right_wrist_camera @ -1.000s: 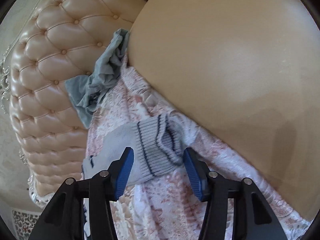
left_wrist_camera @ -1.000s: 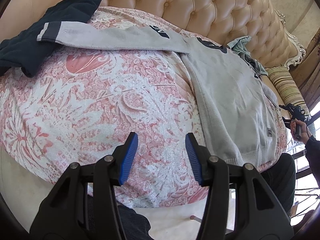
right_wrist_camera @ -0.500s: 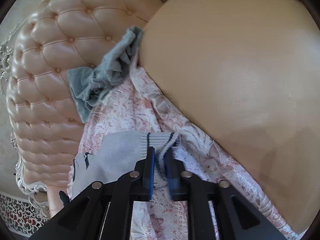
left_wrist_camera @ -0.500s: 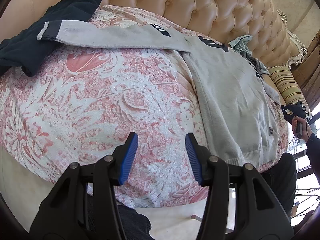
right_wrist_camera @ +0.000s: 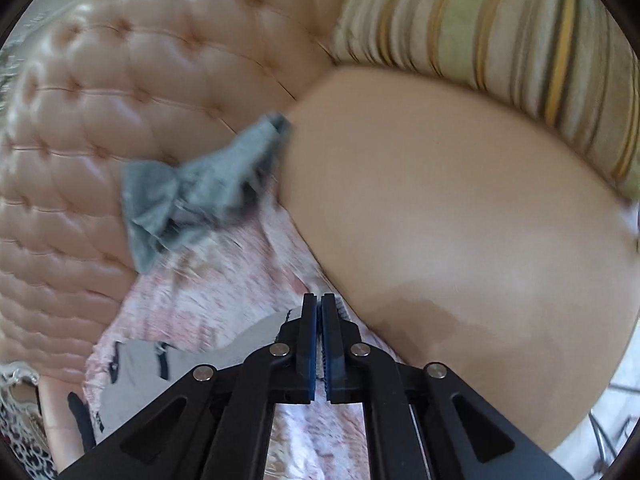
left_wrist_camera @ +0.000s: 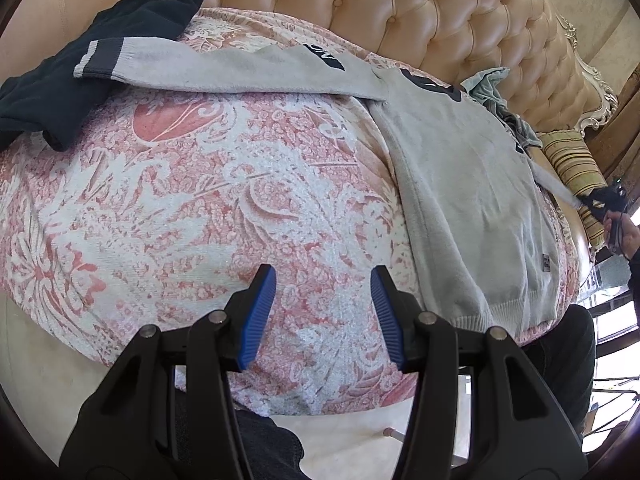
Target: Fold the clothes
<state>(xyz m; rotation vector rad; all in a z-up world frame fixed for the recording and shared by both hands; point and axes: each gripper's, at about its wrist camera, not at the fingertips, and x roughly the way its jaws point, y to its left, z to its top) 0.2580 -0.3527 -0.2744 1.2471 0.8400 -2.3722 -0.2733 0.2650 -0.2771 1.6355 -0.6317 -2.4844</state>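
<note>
Since a second ago the right gripper [right_wrist_camera: 321, 320] has closed its fingers on the sweater's [left_wrist_camera: 468, 184] right sleeve cuff and lifted it off the bedspread [left_wrist_camera: 224, 200]. Laid flat on the bed, the sweater points collar toward the headboard [left_wrist_camera: 400, 4], its left sleeve stretching sideways onto a dark garment [left_wrist_camera: 60, 76]. Left gripper [left_wrist_camera: 322, 312] hovers, fingers apart.

I see a sofa [left_wrist_camera: 400, 4] with tufted beige back, its seat covered by a pink and white patterned cloth [left_wrist_camera: 200, 200]. On the cloth lie a grey sweater [left_wrist_camera: 460, 184], a dark navy garment [left_wrist_camera: 60, 80], and a crumpled blue-grey cloth [right_wrist_camera: 192, 196].
</note>
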